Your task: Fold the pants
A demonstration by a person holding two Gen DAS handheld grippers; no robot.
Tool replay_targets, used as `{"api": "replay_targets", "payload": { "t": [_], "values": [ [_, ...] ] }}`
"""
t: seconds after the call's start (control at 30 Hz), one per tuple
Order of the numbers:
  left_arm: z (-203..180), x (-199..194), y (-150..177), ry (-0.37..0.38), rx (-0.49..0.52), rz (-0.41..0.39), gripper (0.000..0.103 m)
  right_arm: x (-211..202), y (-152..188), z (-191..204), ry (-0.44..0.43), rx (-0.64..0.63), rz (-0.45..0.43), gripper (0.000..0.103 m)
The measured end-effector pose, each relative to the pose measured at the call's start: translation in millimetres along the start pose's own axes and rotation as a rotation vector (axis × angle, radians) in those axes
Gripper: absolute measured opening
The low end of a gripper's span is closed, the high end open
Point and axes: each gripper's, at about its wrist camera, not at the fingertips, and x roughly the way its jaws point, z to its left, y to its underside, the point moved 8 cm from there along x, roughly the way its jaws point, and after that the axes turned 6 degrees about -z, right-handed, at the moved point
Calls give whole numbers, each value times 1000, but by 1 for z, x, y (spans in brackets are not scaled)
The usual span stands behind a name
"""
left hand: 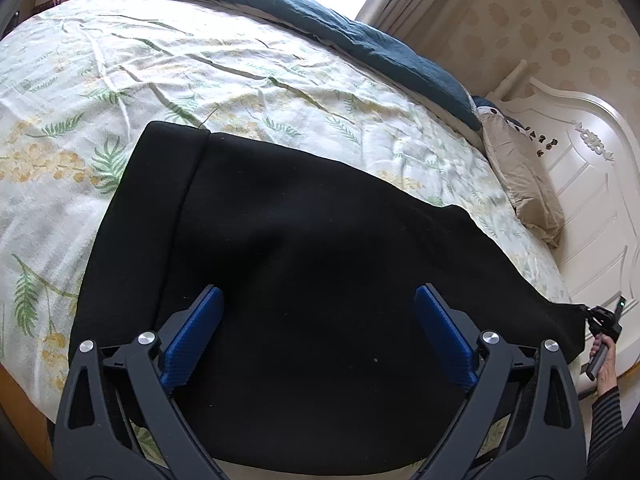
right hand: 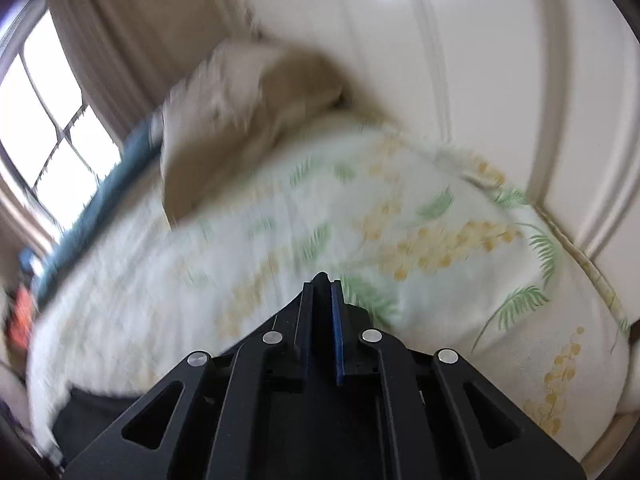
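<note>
Left wrist view first: the left gripper (left hand: 318,334) hangs over the black pants (left hand: 304,264) with its blue pads (left hand: 192,340) spread wide, nothing between them. The pants lie flat on the leaf-print bedsheet (left hand: 200,80), waistband end to the left, the rest running off to the right, where the right gripper (left hand: 604,320) has one far corner of the cloth. That corner looks pulled taut to a point.

Right wrist view is smeared with motion blur, but the pads (right hand: 338,328) are pressed together on a sliver of black fabric, so the right gripper (right hand: 322,280) is pinching the pants there. I can't tell how much cloth is actually in the bite.

What could go wrong, imo: that thin pinch slips if the corner gets swung fast, and the leg flops back crooked. Also only one side is held, so lifting from the right alone could drag the whole garment across the sheet and bunch the waistband end instead of folding cleanly. The left one probably needs to pin or grab before the fold.

Count: one pair of pants, two grippers, one beige pillow (left hand: 520,184), one dark blue blanket (left hand: 360,40), one white headboard (left hand: 588,200).
</note>
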Motion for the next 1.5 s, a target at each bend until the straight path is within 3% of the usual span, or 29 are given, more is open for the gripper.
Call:
{"api": "replay_targets", "payload": {
  "t": [0.13, 0.2, 0.27, 0.33, 0.43, 0.6, 0.67, 0.73, 0.8, 0.9, 1.03, 1.13, 1.37, 1.5],
  "values": [
    [0, 1, 0, -2, 9, 0, 97, 23, 22, -34, 95, 59, 61, 7],
    [-1, 1, 0, -4, 20, 1, 99, 21, 24, -37, 75, 94, 37, 10],
    [-2, 3, 0, -6, 25, 2, 100, 15, 23, -42, 59, 143, 20, 20],
    [-2, 3, 0, -5, 26, 1, 100, 7, 22, -49, 63, 169, 22, 41],
    [-4, 1, 0, 0, 26, -6, 100, -10, 22, -60, 16, 193, 48, 43],
    [-9, -11, -2, -4, 37, -46, 100, -21, 40, -67, -106, 188, 168, 55],
    [-16, -18, -4, 11, 64, -73, 100, -26, 44, -70, -140, 198, 177, 58],
    [-19, -19, -5, 6, 105, -80, 100, -27, 49, -69, -203, 239, 194, 68],
    [-16, -15, -4, -22, 129, -69, 100, -25, 59, -58, -279, 245, 255, 69],
    [-6, -9, -2, -33, 112, -43, 100, -27, 69, -41, -241, 108, 292, 66],
    [1, -10, -6, 3, 73, -50, 100, -26, 85, -20, -184, -17, 351, 31],
    [4, -8, -7, 9, 58, -51, 100, -31, 83, -15, -138, -5, 323, 16],
    [7, -9, -7, 51, 31, -51, 100, -67, 59, -3, -182, 81, 178, 12],
    [5, -8, -5, 41, 59, -53, 100, -78, 46, 6, -206, 100, 163, 12]
  ]
}}
